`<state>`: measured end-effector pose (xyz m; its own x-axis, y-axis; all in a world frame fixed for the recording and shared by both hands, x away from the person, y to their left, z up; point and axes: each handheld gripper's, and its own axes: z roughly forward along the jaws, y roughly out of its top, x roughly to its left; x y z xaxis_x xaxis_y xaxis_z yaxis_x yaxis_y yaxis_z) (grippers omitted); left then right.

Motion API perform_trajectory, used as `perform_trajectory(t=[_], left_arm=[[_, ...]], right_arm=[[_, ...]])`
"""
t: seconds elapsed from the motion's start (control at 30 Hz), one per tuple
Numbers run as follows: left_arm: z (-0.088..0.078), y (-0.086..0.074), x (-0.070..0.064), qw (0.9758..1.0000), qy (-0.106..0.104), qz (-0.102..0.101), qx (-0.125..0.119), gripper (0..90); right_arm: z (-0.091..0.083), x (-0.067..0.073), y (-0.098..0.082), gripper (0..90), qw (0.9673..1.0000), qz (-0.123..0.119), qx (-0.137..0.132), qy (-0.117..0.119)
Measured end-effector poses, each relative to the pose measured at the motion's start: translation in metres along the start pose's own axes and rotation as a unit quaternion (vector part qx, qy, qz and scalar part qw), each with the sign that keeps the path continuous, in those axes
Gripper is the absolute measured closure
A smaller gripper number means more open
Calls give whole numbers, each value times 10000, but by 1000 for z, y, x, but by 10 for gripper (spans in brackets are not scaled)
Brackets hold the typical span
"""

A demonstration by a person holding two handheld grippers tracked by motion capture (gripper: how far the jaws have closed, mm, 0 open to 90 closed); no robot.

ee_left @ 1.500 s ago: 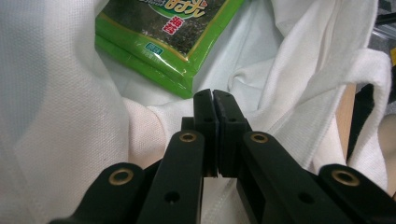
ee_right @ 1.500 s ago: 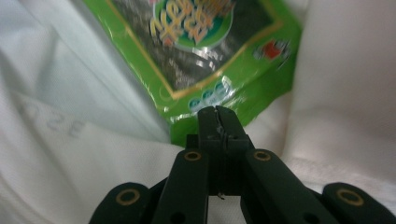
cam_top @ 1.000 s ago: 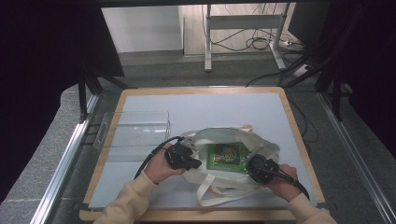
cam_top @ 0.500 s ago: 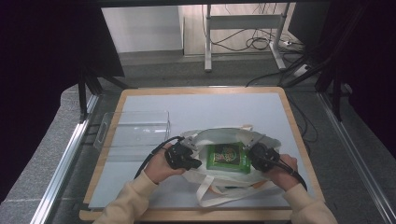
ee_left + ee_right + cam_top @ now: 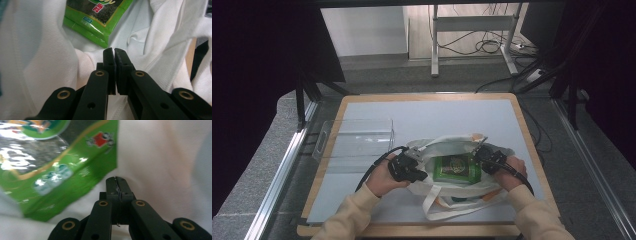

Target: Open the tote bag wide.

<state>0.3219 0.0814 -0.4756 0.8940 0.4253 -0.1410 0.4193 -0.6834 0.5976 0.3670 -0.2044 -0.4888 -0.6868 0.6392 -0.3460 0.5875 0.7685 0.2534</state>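
Since a moment ago the right gripper [image 5: 483, 156] has slid up along the right side of the white cloth bag [image 5: 452, 192], from the near-right corner to the bag's upper right rim, while the left gripper [image 5: 414, 167] has kept its place at the bag's left edge.

Both sets of tongs are pressed together. In the left gripper view the left gripper [image 5: 114, 51] has its jaws closed, with no more than a hairline slit between them, and white fabric [image 5: 45, 67] bunches up all round the tips; whether a fold is actually pinched there I cannot tell. In the right gripper view the right gripper [image 5: 116, 180] is likewise closed tight, tips against the pale cloth [image 5: 162, 165], just beside the corner of the green packet [image 5: 57, 177], which looks blurred.

That green packet [image 5: 455, 168] lies flat inside the open mouth of the bag, between the two grippers. The bag sits on the near half of the pale table top [image 5: 437, 117], its straps trailing towards the person's sleeves [image 5: 349, 215]. A clear plastic tray [image 5: 354, 140] stands to the left, near the left gripper but apart from the bag.
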Motion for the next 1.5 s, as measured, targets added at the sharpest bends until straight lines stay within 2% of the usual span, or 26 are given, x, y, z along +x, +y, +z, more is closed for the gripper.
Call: perform_trajectory(t=[0.1, 0.17, 0.4, 0.6, 0.83, 1.1, 1.3, 1.4, 1.5], left_arm=[[0, -1, 1, 10000, 3, -34, 12, 888], [0, -2, 2, 10000, -1, -48, -3, 887], [-1, -2, 1, 10000, 0, -57, 6, 886], [-1, -3, 2, 10000, -6, -95, -30, 887], [-1, -3, 2, 10000, -15, -88, -20, 887], [-1, -3, 2, 10000, -23, -75, 7, 887], [0, -2, 1, 10000, -13, -40, -7, 886], [0, -1, 1, 10000, -3, -28, -2, 885], [0, 0, 0, 10000, -4, -33, -2, 886]], right_arm=[[1, -6, 0, 890, 9998, 84, -73, -192], [1, -10, -1, 890, 9995, 204, -148, -170], [-2, -20, -4, 890, 9988, 356, -316, -146], [-1, -29, -8, 890, 9974, 556, -454, -5], [-1, -33, -10, 890, 9960, 704, -541, 49], [-7, -28, -9, 890, 9961, 652, -593, 40], [-19, -21, -9, 890, 9940, 613, -864, 289], [-28, -15, -6, 890, 9918, 542, -1069, 451], [-37, -7, 4, 890, 9886, 358, -1286, 702]])
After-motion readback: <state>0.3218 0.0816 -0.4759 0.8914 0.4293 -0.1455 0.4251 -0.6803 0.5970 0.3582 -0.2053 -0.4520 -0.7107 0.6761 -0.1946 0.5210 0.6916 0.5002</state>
